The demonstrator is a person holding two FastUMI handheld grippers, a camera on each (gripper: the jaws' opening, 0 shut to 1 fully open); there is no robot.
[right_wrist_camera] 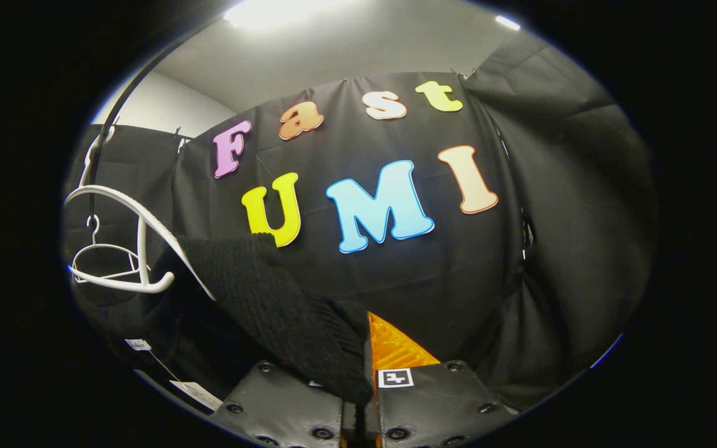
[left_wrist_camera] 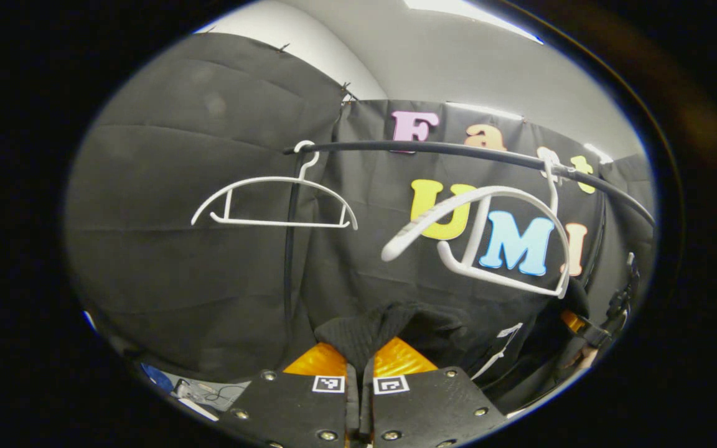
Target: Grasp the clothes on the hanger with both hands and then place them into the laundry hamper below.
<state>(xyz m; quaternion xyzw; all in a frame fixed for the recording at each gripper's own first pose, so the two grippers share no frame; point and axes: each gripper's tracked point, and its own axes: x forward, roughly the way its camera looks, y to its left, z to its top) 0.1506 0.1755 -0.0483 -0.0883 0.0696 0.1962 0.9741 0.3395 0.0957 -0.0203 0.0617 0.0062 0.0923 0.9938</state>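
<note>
A black knit garment (left_wrist_camera: 389, 326) bunches just above my left gripper (left_wrist_camera: 359, 361), whose fingers are shut on a fold of it. In the right gripper view the same garment (right_wrist_camera: 271, 305) drapes down from the left over my right gripper (right_wrist_camera: 365, 364), which is shut on its edge. A bare white hanger (left_wrist_camera: 489, 205) swings tilted on the black rail (left_wrist_camera: 458, 149) right above the cloth; the hanger (right_wrist_camera: 134, 218) also shows at the left of the right gripper view. White tags (right_wrist_camera: 196, 393) dangle from the garment. Part of the other gripper (left_wrist_camera: 582, 326) shows at the far right.
A second empty white hanger (left_wrist_camera: 271, 202) hangs level farther left along the rail, small in the right gripper view (right_wrist_camera: 100, 255). Black cloth walls close the booth behind and at the sides. A blue object and cables (left_wrist_camera: 190, 389) lie low at the left.
</note>
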